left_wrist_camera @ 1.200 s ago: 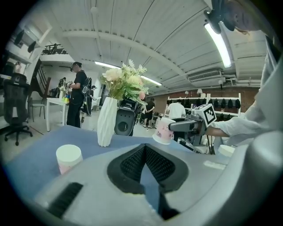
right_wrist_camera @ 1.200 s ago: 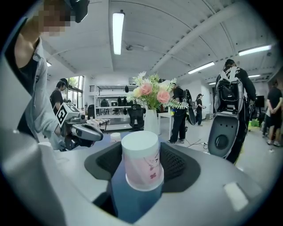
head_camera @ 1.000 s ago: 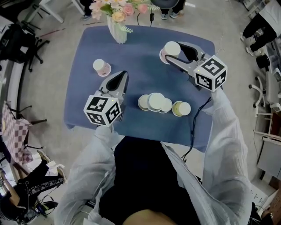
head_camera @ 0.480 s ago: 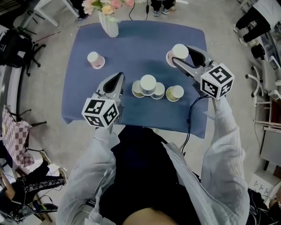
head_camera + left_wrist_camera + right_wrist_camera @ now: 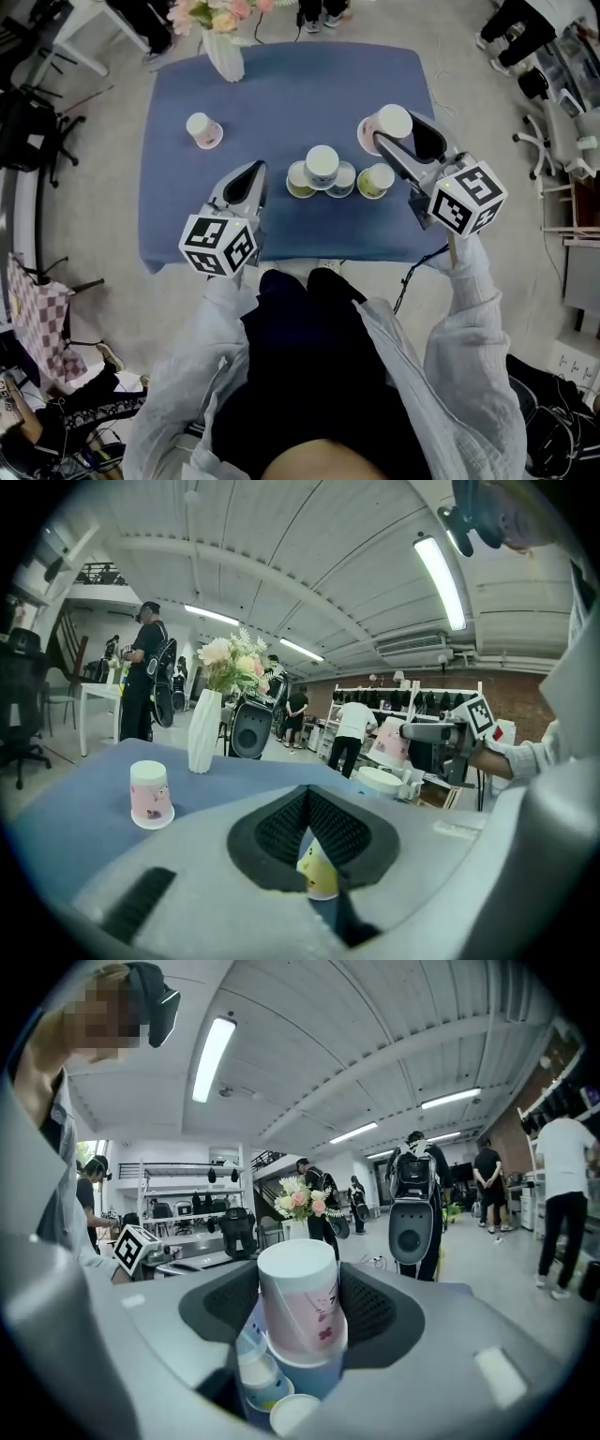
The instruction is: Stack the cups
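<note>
My right gripper [image 5: 403,133] is shut on an upside-down pink cup [image 5: 391,122] and holds it above the blue tablecloth [image 5: 281,94], just right of the cup cluster. In the right gripper view that pink cup [image 5: 298,1302] fills the gap between the pads. Several cups stand together mid-table: a white-topped one [image 5: 322,163] in the middle and a yellow-green one [image 5: 376,181] at the right. Another pink cup [image 5: 202,129] stands alone at far left, upside down. My left gripper [image 5: 255,172] is shut and empty, left of the cluster. A yellow cup [image 5: 319,874] shows below its pads.
A white vase of flowers [image 5: 221,52] stands at the table's far left corner. Chairs [image 5: 37,122] and people's feet ring the table. In the left gripper view people [image 5: 145,672] and shelves [image 5: 412,714] stand behind the table.
Both grippers have drawn back toward the table's near edge. The right one still carries the pink cup and is now closer to the cluster's right side.
</note>
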`<state>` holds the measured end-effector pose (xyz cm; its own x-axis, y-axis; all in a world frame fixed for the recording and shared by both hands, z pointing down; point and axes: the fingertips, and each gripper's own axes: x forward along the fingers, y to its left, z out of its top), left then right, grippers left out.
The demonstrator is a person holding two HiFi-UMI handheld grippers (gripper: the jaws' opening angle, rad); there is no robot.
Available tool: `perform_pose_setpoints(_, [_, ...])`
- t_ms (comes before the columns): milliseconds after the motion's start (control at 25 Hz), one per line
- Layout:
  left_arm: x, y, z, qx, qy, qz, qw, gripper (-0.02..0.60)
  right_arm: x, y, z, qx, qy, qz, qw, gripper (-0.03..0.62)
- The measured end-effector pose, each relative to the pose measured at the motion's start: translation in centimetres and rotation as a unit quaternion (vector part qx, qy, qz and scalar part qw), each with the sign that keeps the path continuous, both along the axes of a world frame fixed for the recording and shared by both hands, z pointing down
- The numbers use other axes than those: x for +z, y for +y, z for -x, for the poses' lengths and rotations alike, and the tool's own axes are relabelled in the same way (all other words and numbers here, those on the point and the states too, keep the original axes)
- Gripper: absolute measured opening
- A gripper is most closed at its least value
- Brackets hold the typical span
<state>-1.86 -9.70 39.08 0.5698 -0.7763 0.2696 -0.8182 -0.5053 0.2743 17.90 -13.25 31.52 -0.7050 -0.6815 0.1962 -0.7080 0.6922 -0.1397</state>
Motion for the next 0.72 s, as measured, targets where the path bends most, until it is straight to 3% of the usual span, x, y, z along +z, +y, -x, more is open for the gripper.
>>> perform_pose_setpoints(360, [0.6,1.3,1.9,0.042,0.008,0.012,0.999,-0.002,1.6,3.4,1.6,0.086,0.027,-0.002,0.996,0.281])
perform_pose_setpoints(720, [1.9,1.4,2.8,0.044,0.007,0.025,0.9987,-0.002,5.4,4.4,1.4,0.152,0.03,0.028,0.988,0.281])
